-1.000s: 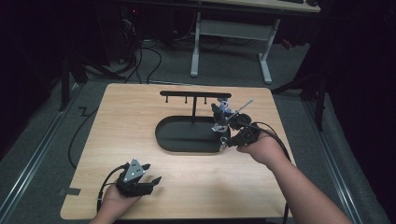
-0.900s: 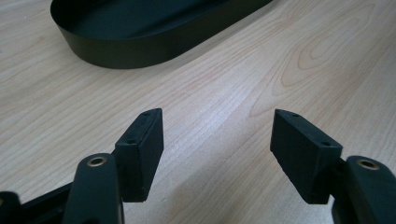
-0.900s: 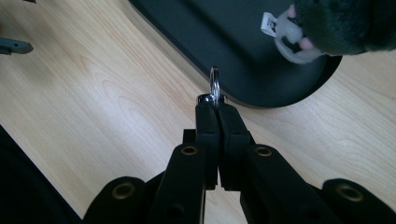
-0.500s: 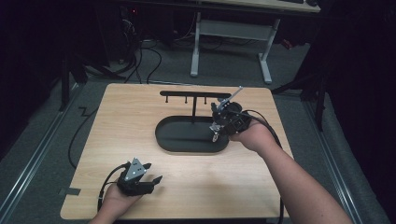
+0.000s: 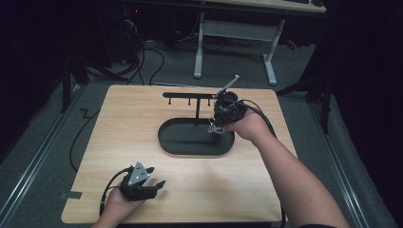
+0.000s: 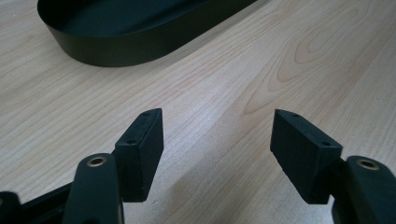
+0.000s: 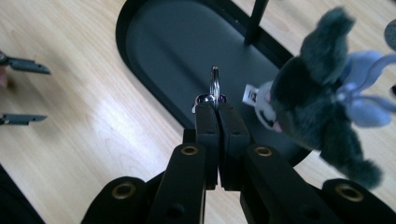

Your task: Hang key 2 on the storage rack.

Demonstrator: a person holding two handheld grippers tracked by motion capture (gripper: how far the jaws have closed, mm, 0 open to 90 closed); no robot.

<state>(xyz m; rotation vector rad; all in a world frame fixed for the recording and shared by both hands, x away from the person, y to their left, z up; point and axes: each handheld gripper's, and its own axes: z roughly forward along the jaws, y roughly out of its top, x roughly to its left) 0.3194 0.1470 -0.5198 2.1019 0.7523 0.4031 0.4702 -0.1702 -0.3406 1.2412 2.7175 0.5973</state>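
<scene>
Above tray [image 5: 196, 145], right tongs [image 7: 215, 101] farther left.

The high view looks forward and down over the whole bench [image 5: 142, 123]. Both gripper views sit close (low over the wood), sharing the black tray [image 6: 116, 46].

A white desk frame [image 5: 237, 29] stood well beyond the right gripper [image 5: 213, 128], with black cables [image 5: 163, 59] on the floor to its left
</scene>
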